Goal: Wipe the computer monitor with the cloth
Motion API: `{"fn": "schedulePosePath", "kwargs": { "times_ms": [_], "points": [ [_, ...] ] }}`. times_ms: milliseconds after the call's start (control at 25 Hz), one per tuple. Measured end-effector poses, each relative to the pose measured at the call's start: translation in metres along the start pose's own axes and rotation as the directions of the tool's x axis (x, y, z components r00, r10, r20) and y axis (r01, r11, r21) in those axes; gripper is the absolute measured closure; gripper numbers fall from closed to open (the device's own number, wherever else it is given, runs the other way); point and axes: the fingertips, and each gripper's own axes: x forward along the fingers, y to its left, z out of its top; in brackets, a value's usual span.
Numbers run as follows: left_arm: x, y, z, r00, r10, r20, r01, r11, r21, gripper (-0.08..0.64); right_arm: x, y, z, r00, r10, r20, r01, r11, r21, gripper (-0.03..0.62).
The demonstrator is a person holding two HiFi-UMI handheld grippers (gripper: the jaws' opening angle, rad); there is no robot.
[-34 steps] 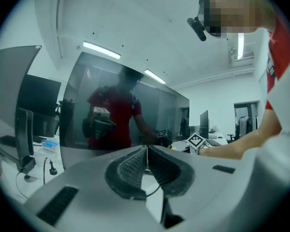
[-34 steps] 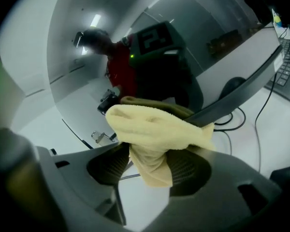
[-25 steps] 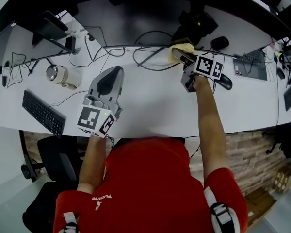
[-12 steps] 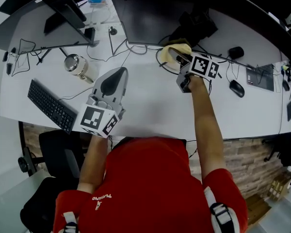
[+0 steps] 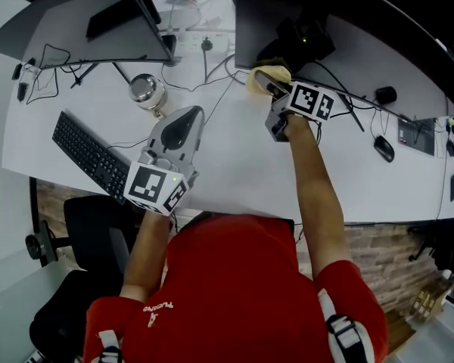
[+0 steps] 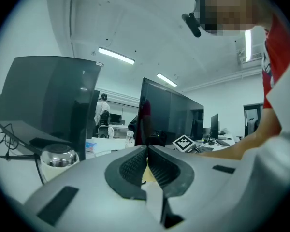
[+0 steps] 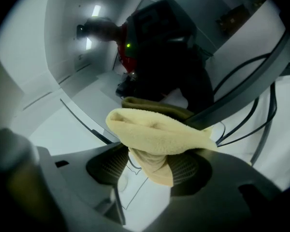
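With the right tongs [image 5: 272,88], just eased wider yet pinched on the cloth [image 7: 157,129] bunched at their tips, sweep flat across the monitor [image 5: 261,10] straight ahead, leaving the closed, empty left tongs [image 5: 184,118] aside.

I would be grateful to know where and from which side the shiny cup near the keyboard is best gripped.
Grip the cup across its body, below the rounded shiny lid, coming level from the desk's front edge: it seems to stand upright, and a monitor stands close behind it.
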Motion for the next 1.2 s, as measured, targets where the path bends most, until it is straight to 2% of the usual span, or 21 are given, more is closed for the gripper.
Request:
{"fn": "schedulePosePath", "kwargs": {
  "times_ms": [280, 440, 680, 960, 1080, 1200],
  "points": [
    [-0.021, 0.023, -0.003, 1.000, 0.024, 0.000, -0.024, 1.000, -0.002, 0.548, 0.043, 0.031, -0.019, 0.998, 0.061, -0.010, -0.061, 0.998, -0.001, 0.353],
    [-0.030, 0.028, -0.004, 0.999, 0.032, -0.007, -0.032, 0.999, 0.001, 0.548, 0.060, 0.043, -0.030, 0.998, 0.062, -0.027, -0.063, 0.998, -0.030, 0.357],
    [-0.042, 0.033, -0.011, 0.999, 0.031, -0.011, -0.031, 1.000, -0.002, 0.548, 0.063, 0.050, -0.044, 0.998, 0.057, -0.010, -0.057, 0.996, -0.069, 0.470],
    [-0.052, 0.031, -0.022, 1.000, 0.024, -0.014, -0.024, 1.000, -0.013, 0.548, 0.053, 0.084, -0.072, 0.988, 0.150, -0.038, -0.153, 0.982, -0.107, 0.506],
    [-0.053, 0.031, -0.024, 1.000, 0.027, -0.013, -0.028, 0.999, -0.026, 0.548, 0.040, 0.106, -0.083, 0.983, 0.174, -0.057, -0.182, 0.965, -0.189, 0.512],
    [-0.052, 0.026, -0.025, 1.000, 0.030, -0.006, -0.031, 0.999, -0.039, 0.548, 0.017, 0.132, -0.092, 0.977, 0.201, -0.066, -0.211, 0.920, -0.331, 0.515]
  ]
}}
